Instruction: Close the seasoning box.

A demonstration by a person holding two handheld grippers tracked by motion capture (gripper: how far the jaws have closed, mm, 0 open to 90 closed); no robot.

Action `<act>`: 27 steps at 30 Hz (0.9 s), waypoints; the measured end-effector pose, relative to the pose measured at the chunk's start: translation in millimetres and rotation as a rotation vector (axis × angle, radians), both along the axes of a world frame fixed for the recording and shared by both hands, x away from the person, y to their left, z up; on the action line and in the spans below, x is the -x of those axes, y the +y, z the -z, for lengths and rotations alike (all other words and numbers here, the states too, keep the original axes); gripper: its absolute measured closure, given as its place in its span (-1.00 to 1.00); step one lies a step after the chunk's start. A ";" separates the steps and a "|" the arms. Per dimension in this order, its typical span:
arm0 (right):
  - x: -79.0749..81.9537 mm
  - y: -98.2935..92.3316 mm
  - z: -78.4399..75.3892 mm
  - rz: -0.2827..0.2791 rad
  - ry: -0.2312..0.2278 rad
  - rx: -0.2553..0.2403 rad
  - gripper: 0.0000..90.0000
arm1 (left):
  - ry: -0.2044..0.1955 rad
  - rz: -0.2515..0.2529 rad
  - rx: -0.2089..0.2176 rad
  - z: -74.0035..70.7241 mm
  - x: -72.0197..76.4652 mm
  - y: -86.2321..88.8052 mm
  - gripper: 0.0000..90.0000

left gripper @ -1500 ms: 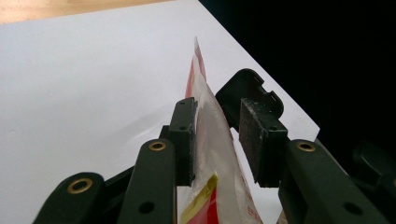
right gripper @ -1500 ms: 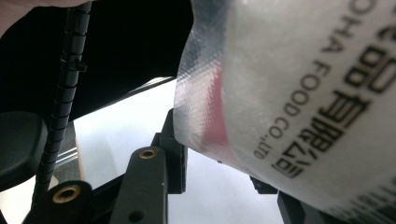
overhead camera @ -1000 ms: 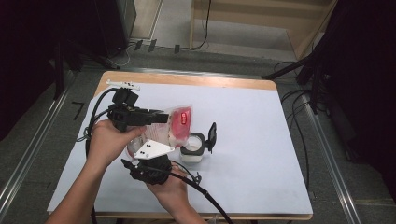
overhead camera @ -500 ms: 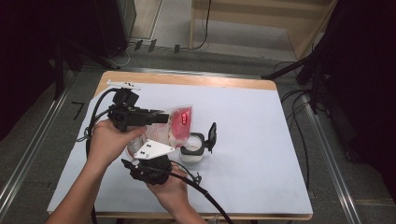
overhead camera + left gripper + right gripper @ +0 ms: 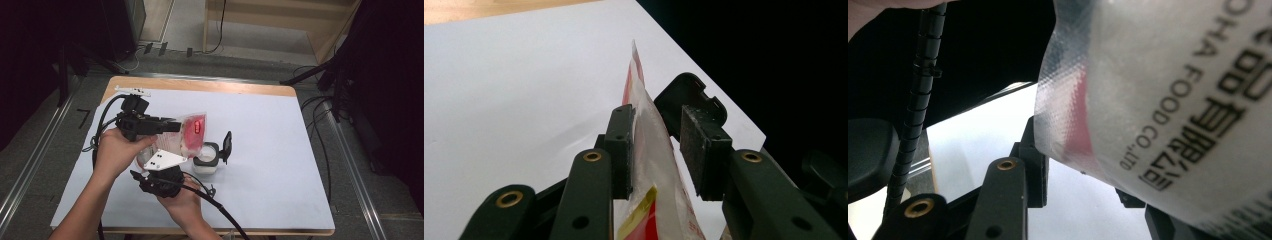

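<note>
A clear plastic bag (image 5: 192,131) with red contents and a red label hangs tilted above the white table (image 5: 280,150). My left gripper (image 5: 176,125) reaches in from the left and is shut on the bag's upper part. In the left gripper view the bag (image 5: 649,145) stands between the pads, flat against the left one. My right gripper (image 5: 165,162), under its grey plate, comes up from below and is shut on the bag's lower edge. The printed film (image 5: 1168,100) covers its right jaw. A white jar (image 5: 205,161) with its black flip lid (image 5: 227,145) open stands just right of the bag.
Black cables (image 5: 105,120) trail off the left side of the table, and one (image 5: 225,215) runs to the front edge. The jar's black lid (image 5: 689,95) rises right behind the left gripper's jaws. The white top stretches wide to the right of the jar.
</note>
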State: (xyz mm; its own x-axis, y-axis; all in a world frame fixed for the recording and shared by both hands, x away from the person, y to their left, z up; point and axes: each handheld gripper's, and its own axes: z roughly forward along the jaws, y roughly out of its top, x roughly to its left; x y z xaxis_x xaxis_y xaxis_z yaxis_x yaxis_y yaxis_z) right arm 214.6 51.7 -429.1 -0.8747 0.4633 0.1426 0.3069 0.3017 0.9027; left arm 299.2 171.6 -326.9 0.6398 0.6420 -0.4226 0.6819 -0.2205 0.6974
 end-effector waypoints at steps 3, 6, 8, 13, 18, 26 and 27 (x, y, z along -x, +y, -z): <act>-0.2 0.0 -0.2 0.001 0.001 -0.002 0.43 | -0.001 -0.002 -0.008 -0.4 0.2 -0.1 0.49; -0.3 0.0 -0.2 0.001 0.000 -0.003 0.43 | -0.002 -0.002 -0.007 -0.3 0.2 -0.2 0.48; -0.2 0.0 -0.2 0.002 0.000 -0.003 0.43 | -0.001 -0.002 -0.007 -0.4 0.4 -0.3 0.48; -1.0 -0.2 0.1 0.002 -0.003 -0.004 0.43 | -0.015 -0.004 -0.001 -0.8 1.5 -1.2 0.48; -1.7 -0.7 -0.5 0.006 -0.009 -0.003 0.43 | -0.035 -0.002 0.000 -2.1 2.3 -1.5 0.48; -2.6 -1.0 -1.1 0.013 -0.003 -0.005 0.43 | -0.040 -0.003 0.002 -1.8 2.1 -2.9 0.47; -2.8 -1.0 -1.2 0.012 -0.003 -0.006 0.43 | -0.042 -0.003 0.008 -1.8 2.3 -3.1 0.46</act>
